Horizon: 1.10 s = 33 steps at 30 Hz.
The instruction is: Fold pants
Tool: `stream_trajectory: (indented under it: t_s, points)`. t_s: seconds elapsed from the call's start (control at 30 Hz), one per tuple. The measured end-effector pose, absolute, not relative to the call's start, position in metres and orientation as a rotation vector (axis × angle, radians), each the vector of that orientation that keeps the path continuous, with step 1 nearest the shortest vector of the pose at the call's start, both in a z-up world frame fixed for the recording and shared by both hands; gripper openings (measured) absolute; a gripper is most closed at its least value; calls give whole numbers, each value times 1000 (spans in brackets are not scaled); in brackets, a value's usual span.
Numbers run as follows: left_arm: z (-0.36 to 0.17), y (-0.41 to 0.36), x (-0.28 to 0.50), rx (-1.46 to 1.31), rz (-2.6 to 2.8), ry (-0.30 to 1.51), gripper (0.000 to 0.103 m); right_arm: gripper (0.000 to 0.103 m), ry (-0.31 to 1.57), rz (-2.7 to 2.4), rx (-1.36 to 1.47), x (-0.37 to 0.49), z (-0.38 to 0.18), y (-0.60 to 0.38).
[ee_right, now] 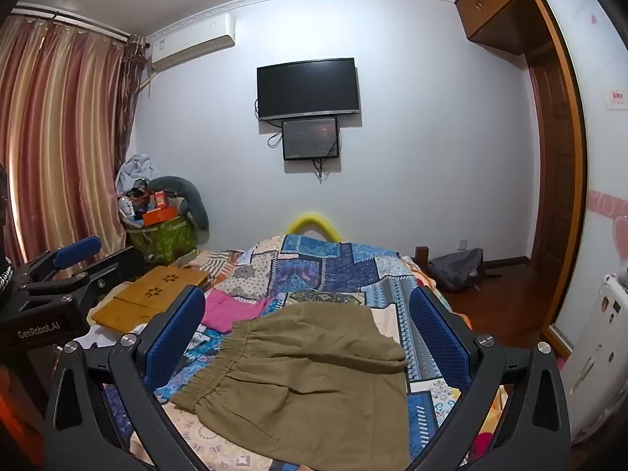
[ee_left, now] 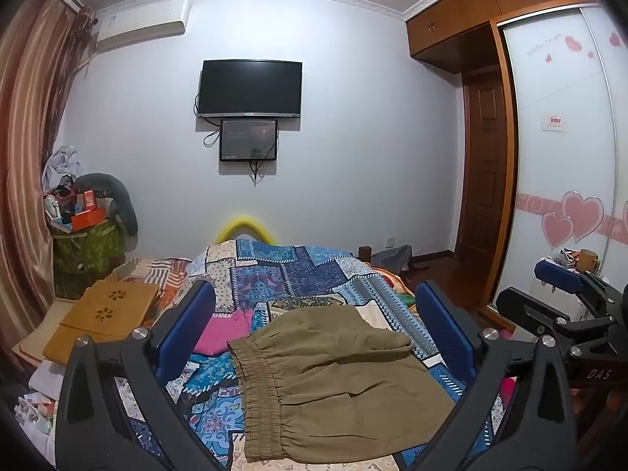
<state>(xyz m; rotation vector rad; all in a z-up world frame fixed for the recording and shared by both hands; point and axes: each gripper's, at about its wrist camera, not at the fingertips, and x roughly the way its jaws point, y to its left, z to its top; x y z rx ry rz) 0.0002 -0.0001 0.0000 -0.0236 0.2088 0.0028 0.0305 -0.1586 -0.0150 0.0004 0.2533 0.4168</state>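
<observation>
Olive pants (ee_left: 337, 384), already folded compact on patchwork bedspread (ee_left: 298, 271); left gripper (ee_left: 314, 325) and right gripper (ee_right: 306, 325) hover wide, empty; next: probably a final fold

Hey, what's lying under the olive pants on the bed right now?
The olive pants lie on a blue patchwork bedspread. A pink cloth beside the waistband appears tucked slightly under their edge. Whatever else lies beneath the pants is covered.
</observation>
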Motion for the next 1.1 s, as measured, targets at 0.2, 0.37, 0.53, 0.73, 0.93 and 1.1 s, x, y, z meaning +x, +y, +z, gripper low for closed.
stream_trajectory:
  t_s: [0.2, 0.37, 0.53, 0.73, 0.93, 1.1]
  points:
    - [0, -1, -3, -21, -1, 209, 103, 102, 257, 415, 0, 32, -14, -159]
    - [-1, 0, -3, -24, 4, 212, 103, 102, 257, 413, -2, 32, -15, -159]
    - [-1, -1, -4, -26, 4, 210, 103, 102, 259, 412, -2, 32, -15, -159]
    - [-3, 0, 1, -28, 0, 207, 103, 102, 262, 408, 0, 32, -16, -161]
    - [-5, -1, 2, -27, -1, 208, 103, 102, 262, 409, 0, 32, -15, -161]
    - [-6, 0, 2, -27, -2, 206, 103, 102, 262, 408, -1, 33, -15, -162]
